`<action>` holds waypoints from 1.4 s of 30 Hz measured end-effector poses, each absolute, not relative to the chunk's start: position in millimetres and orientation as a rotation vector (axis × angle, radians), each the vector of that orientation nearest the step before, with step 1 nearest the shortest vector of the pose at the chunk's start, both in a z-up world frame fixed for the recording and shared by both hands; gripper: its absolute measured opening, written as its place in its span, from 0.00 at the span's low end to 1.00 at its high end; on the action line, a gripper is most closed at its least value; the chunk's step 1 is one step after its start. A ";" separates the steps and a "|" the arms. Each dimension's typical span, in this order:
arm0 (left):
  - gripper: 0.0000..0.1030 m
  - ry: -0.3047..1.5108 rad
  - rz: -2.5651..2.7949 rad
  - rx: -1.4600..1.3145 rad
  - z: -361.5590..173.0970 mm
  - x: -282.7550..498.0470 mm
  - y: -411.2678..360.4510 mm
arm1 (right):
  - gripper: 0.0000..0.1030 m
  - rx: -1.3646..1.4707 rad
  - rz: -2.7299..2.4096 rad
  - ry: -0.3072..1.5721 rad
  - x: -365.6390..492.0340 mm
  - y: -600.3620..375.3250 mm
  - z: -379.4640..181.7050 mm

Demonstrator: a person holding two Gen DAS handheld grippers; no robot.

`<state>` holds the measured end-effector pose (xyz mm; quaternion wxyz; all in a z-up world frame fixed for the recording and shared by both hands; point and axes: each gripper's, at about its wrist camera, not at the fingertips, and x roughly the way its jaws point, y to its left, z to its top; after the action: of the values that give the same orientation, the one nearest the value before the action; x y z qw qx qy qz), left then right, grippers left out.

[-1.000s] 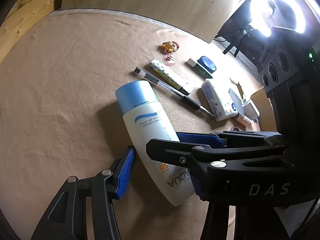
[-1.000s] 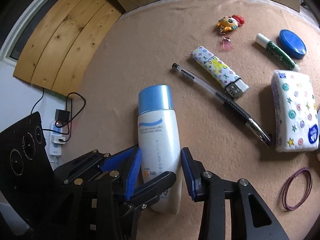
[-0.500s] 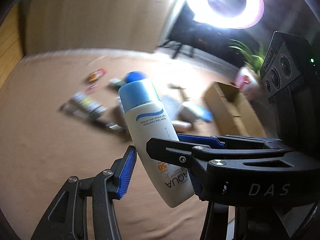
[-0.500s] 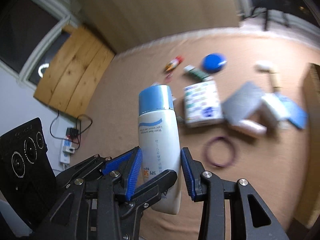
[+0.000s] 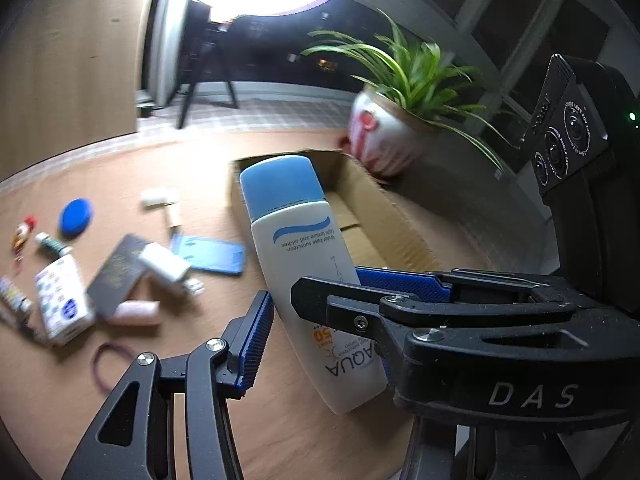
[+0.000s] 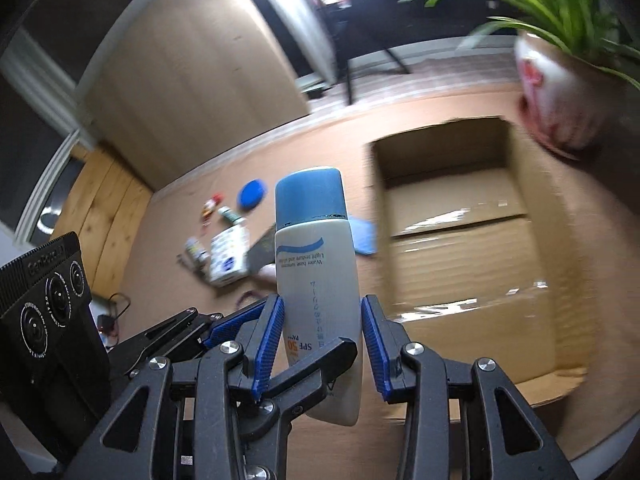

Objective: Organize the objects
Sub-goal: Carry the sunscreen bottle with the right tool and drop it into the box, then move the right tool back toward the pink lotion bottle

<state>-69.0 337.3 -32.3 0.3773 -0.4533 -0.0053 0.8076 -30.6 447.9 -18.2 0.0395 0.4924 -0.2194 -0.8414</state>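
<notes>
A white sunscreen bottle (image 5: 304, 264) with a blue cap is held in the air between both grippers, cap pointing away. My left gripper (image 5: 320, 304) is shut on its lower body. My right gripper (image 6: 322, 328) is shut on the same bottle (image 6: 316, 272). An open cardboard box (image 6: 516, 184) lies ahead on the right; in the left wrist view the box (image 5: 400, 216) sits just behind the bottle. The right gripper's body (image 5: 576, 140) shows at the right of the left wrist view.
Small items lie on the tan table to the left: a blue round tin (image 5: 75, 216), a tissue pack (image 5: 62, 300), a blue card (image 5: 212, 256), a dark booklet (image 5: 116, 276), a purple loop (image 5: 106, 364). A potted plant (image 5: 384, 136) stands beyond the box.
Both grippers lifted the bottle off the table and swung right, from over the scattered items toward the cardboard box and plant.
</notes>
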 end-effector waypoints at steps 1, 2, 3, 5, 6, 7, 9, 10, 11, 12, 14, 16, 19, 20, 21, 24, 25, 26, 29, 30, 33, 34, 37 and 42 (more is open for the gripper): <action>0.52 -0.008 2.056 -1.161 -34.0 -69.6 345.6 | 0.36 1.512 -2.584 -0.682 -30.4 454.4 -18.0; 0.52 -0.002 2.043 -1.161 -35.4 -70.2 356.1 | 0.36 1.519 -2.590 -0.696 -30.0 464.3 -18.8; 0.52 0.002 2.039 -1.161 -35.6 -67.0 361.9 | 0.36 1.523 -2.595 -0.700 -29.6 469.6 -18.7; 0.52 0.025 2.035 -1.169 -38.1 -68.2 373.8 | 0.36 1.526 -2.599 -0.701 -29.9 479.3 -20.3; 0.52 0.040 2.034 -1.176 -39.7 -69.0 379.9 | 0.36 1.530 -2.597 -0.703 -30.9 484.3 -22.5; 0.52 0.045 2.033 -1.183 -41.8 -69.5 382.4 | 0.36 1.534 -2.591 -0.709 -32.0 487.6 -24.4; 0.52 0.042 2.028 -1.203 -46.5 -75.4 386.3 | 0.36 1.549 -2.577 -0.725 -36.8 491.8 -29.7; 0.52 0.039 2.029 -1.209 -47.8 -77.1 387.9 | 0.36 1.552 -2.572 -0.727 -36.2 497.8 -30.9; 0.52 0.037 2.030 -1.211 -48.6 -78.2 389.1 | 0.36 1.556 -2.570 -0.726 -37.3 499.1 -32.0; 0.52 0.039 2.030 -1.214 -50.2 -80.2 389.9 | 0.36 1.562 -2.571 -0.719 -40.0 499.1 -32.6; 0.52 0.056 2.027 -1.218 -51.0 -82.5 391.7 | 0.36 1.568 -2.575 -0.693 -43.6 497.9 -32.7; 0.69 0.086 2.027 -1.241 -51.7 -85.3 394.8 | 0.37 1.569 -2.600 -0.628 -45.1 495.6 -31.4; 0.78 0.090 2.051 -1.255 -49.9 -88.5 393.3 | 0.65 1.611 -2.713 -0.525 -46.1 495.0 -29.7; 0.78 0.093 2.057 -1.258 -49.5 -88.9 391.6 | 0.66 1.607 -2.728 -0.523 -45.5 495.6 -29.3; 0.78 0.096 2.060 -1.258 -49.0 -89.6 390.5 | 0.66 1.609 -2.736 -0.525 -46.3 496.6 -29.5; 0.78 0.095 2.072 -1.255 -45.9 -90.9 382.7 | 0.66 1.617 -2.764 -0.523 -45.9 497.4 -29.5; 0.78 0.089 2.074 -1.254 -44.8 -91.3 379.2 | 0.66 1.617 -2.769 -0.526 -45.2 497.2 -29.2; 0.78 0.086 2.077 -1.252 -43.3 -91.8 374.0 | 0.66 1.615 -2.772 -0.531 -45.4 496.9 -29.1; 0.78 0.090 2.090 -1.245 -40.2 -92.3 358.3 | 0.66 1.609 -2.791 -0.528 -44.3 492.4 -25.8; 0.78 0.087 2.100 -1.246 -39.4 -92.4 352.3 | 0.66 1.606 -2.798 -0.531 -44.5 490.4 -25.0; 0.78 0.068 2.131 -1.260 -39.8 -92.8 329.7 | 0.66 1.593 -2.801 -0.539 -44.3 482.7 -23.8; 0.78 0.066 2.141 -1.263 -40.1 -92.4 322.1 | 0.66 1.585 -2.801 -0.541 -43.9 479.7 -23.6; 0.78 0.072 2.173 -1.289 -44.8 -94.6 294.4 | 0.66 1.559 -2.804 -0.534 -41.5 468.0 -21.8; 0.78 0.069 2.224 -1.359 -59.7 -104.8 240.8 | 0.66 1.516 -2.793 -0.545 -41.3 445.1 -19.0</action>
<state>-104.8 240.8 -59.7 0.2639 -0.5028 0.0253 0.8227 -41.3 445.1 -19.0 -0.0413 0.4696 -0.1689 -0.8656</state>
